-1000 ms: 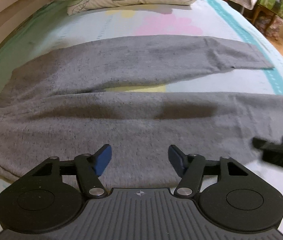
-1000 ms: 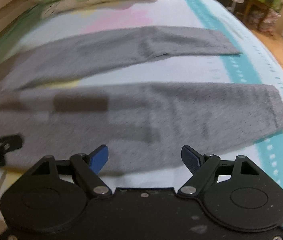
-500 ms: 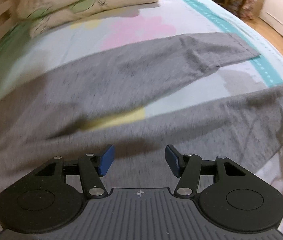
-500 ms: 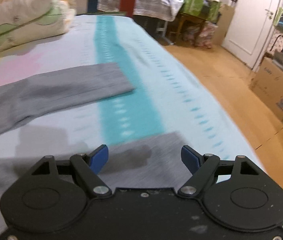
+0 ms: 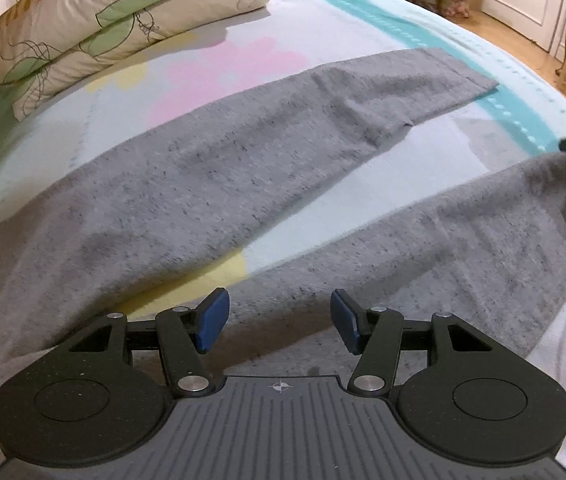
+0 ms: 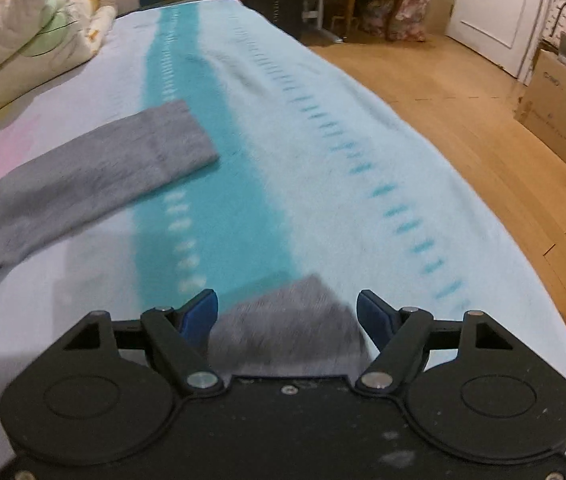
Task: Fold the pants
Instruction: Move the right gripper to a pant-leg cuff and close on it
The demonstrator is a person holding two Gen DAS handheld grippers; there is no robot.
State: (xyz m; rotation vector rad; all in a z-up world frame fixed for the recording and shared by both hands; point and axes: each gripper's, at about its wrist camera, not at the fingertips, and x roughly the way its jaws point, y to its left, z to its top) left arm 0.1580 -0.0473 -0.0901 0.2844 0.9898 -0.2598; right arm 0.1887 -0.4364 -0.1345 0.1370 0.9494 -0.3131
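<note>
Grey pants lie flat on the bed, legs spread apart and running to the right. My left gripper hovers low over the top of the near leg, just beside the gap between the legs; its jaws are half apart and clamp nothing. In the right wrist view the far leg ends on the teal stripe. My right gripper is over the near leg's cuff. Its jaws are closing, with the cuff between the blue pads, which are not pressing on it.
Two stacked floral pillows lie at the head of the bed. The bed's right edge drops to a wooden floor, where a cardboard box, a white door and furniture stand.
My left gripper has slid right along the pants from the waist end towards the gap between the legs. My right gripper has swept right to the near leg's cuff and its jaws have narrowed a little.
</note>
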